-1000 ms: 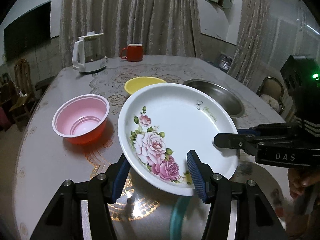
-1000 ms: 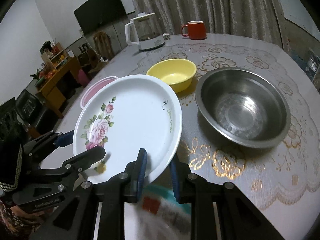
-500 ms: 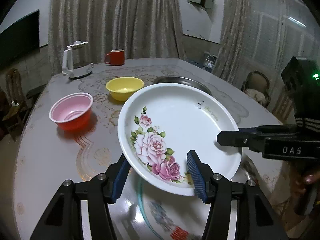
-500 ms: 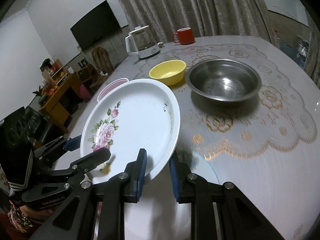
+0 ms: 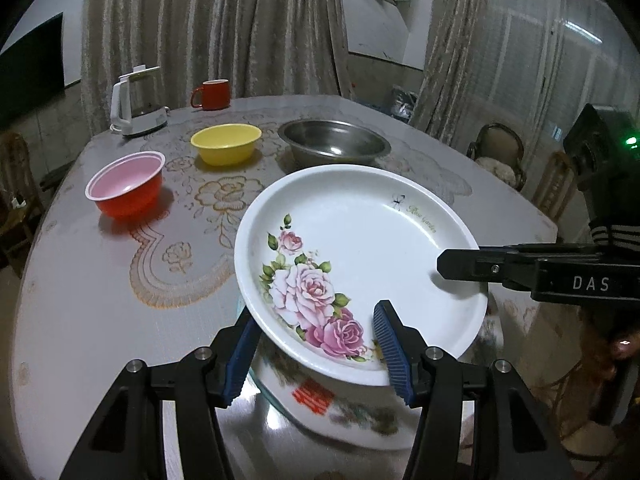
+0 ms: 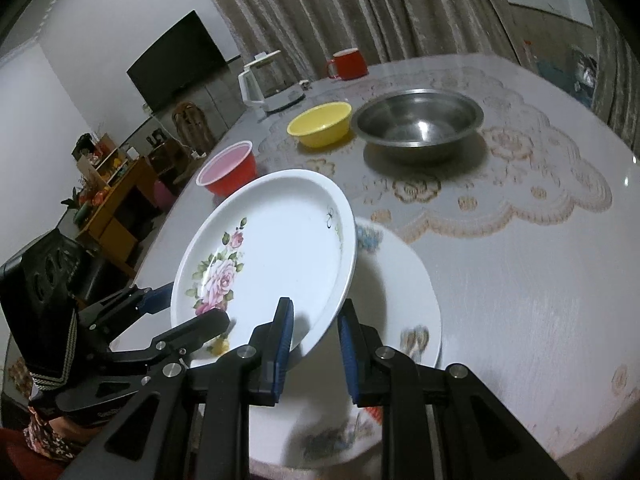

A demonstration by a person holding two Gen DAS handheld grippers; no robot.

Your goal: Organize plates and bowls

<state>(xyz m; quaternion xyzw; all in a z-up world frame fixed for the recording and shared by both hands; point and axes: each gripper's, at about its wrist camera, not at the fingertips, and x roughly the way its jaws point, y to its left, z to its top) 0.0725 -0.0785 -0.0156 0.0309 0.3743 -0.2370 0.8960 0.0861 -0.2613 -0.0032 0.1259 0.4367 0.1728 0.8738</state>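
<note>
1. 2 grippers hold 1 rose plate (image 5: pixel 360 248) off the table (image 5: pixel 80 300). Your left gripper (image 5: pixel 316 354) pinches the plate's near rim at the rose print, one blue pad above it, one below.
2. Your right gripper (image 6: pixel 314 344) pinches the rim on the plate's other side, its jaws set narrow on the edge. In the left view it comes in from the right.
3. The plate is tilted. It hangs over a second plate (image 6: pixel 404 280) that lies flat on the table, with a printed pattern; blurred.
4. Farther back, on the lace cloth (image 5: pixel 224 200): red bowl (image 5: pixel 128 188) with pink inside at left, yellow bowl (image 5: pixel 226 148) in the middle, steel bowl (image 5: pixel 334 146) at right. All 3 stand apart.
5. Far edge: white kettle (image 5: pixel 136 102), red mug (image 5: pixel 212 94) beside it. Curtains (image 5: pixel 200 20) behind.
</note>
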